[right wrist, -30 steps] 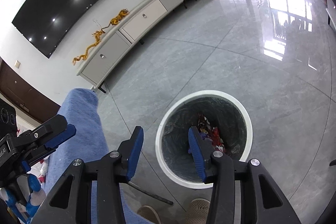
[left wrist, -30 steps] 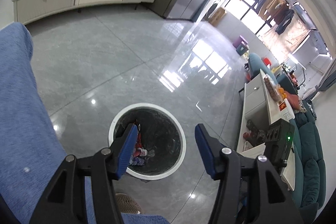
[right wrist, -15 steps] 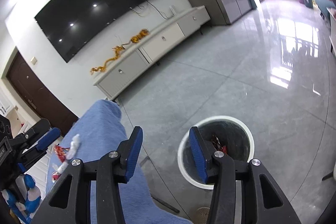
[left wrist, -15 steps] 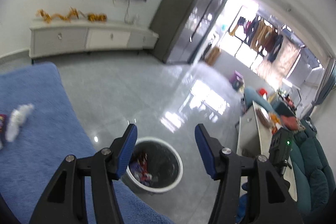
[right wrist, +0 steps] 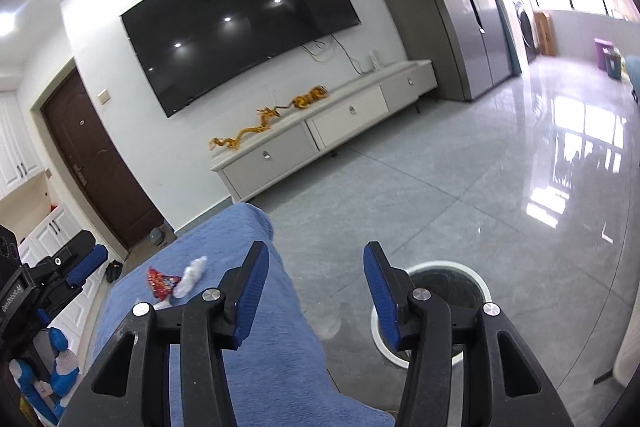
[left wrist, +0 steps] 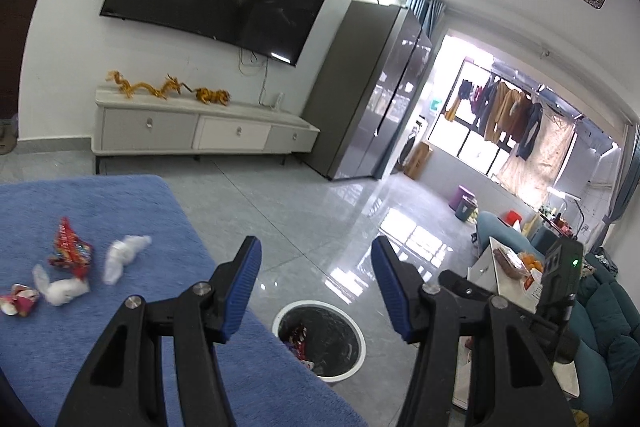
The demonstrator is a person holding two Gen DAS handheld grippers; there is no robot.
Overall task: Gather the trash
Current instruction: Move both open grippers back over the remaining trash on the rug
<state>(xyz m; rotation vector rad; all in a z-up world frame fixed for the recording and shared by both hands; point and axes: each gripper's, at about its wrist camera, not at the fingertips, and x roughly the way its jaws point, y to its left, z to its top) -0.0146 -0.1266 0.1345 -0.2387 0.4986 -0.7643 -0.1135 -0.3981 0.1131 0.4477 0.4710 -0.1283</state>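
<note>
Lying on blue cloth [left wrist: 168,227]: crumpled wrappers [left wrist: 70,253], light, crushable (pinch a fold).
Left gripper [left wrist: 316,287]: spread, empty.
Right gripper [right wrist: 312,293]: opening, empty.

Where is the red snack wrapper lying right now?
In the left wrist view the red snack wrapper lies on the blue cloth surface, at the left, with a crumpled white tissue just to its right.

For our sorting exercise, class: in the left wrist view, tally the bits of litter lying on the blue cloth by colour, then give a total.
Red wrappers: 2
White paper wads: 2
Total: 4
</note>
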